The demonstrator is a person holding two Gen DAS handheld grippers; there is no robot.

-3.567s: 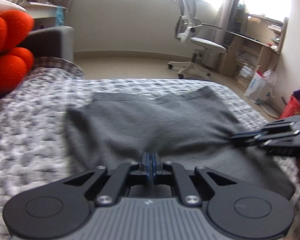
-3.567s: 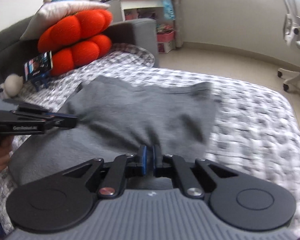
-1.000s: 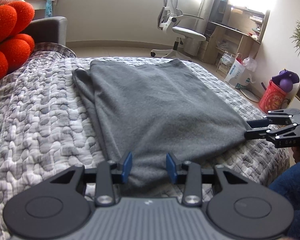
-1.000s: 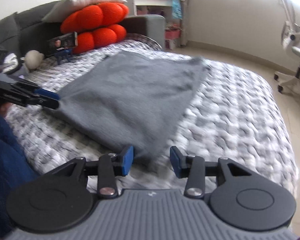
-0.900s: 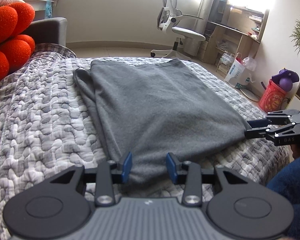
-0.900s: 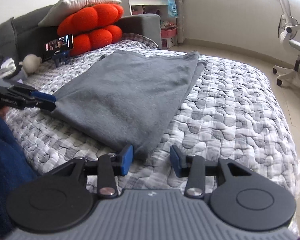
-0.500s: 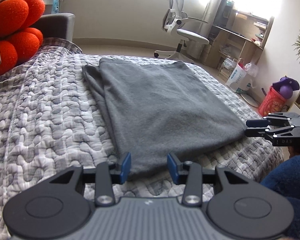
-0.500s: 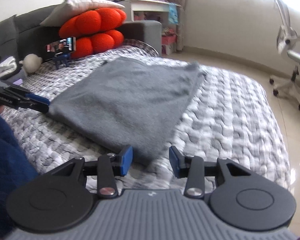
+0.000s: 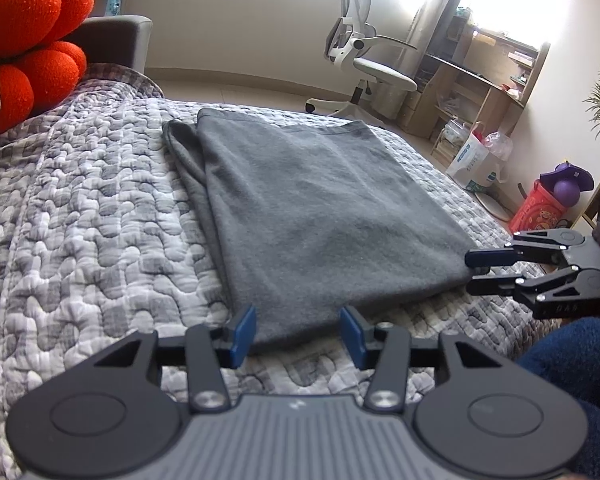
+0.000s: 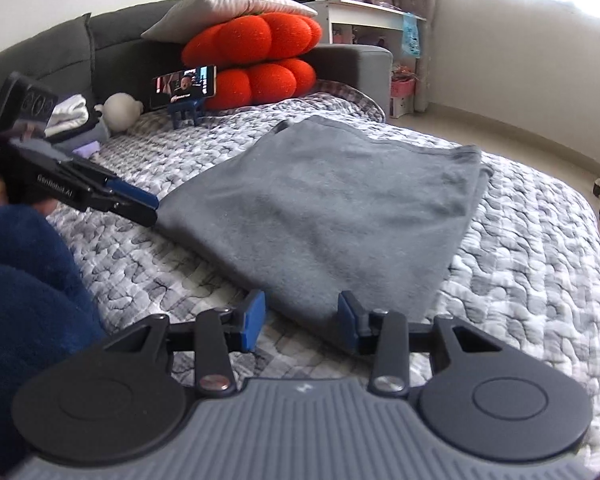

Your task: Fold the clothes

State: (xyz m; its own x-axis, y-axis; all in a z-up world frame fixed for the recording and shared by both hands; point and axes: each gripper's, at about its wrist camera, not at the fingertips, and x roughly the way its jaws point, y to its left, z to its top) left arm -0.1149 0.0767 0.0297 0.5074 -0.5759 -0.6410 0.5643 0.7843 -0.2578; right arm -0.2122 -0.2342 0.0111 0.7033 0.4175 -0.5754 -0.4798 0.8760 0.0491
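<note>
A grey garment lies folded flat on the quilted bed, its far hem toward the room. My left gripper sits at the garment's near-left corner; its jaws are opening, the cloth edge lies between the blue pads, and they do not press on it. In the right wrist view the same garment has its near-right corner between my right gripper, which is open. Each gripper shows in the other's view: the right gripper with its fingers apart, and the left gripper at the cloth's corner.
Orange cushions, a pillow, a phone on a stand and a plush toy sit by the grey headboard. A person's blue clothing is close on the near side. An office chair, desk and bags stand beyond the bed.
Both grippers, shut on the garment a few seconds ago, now stand open at its near corners. Over the last second the left jaws widened slightly and the right gripper drew back a little.
</note>
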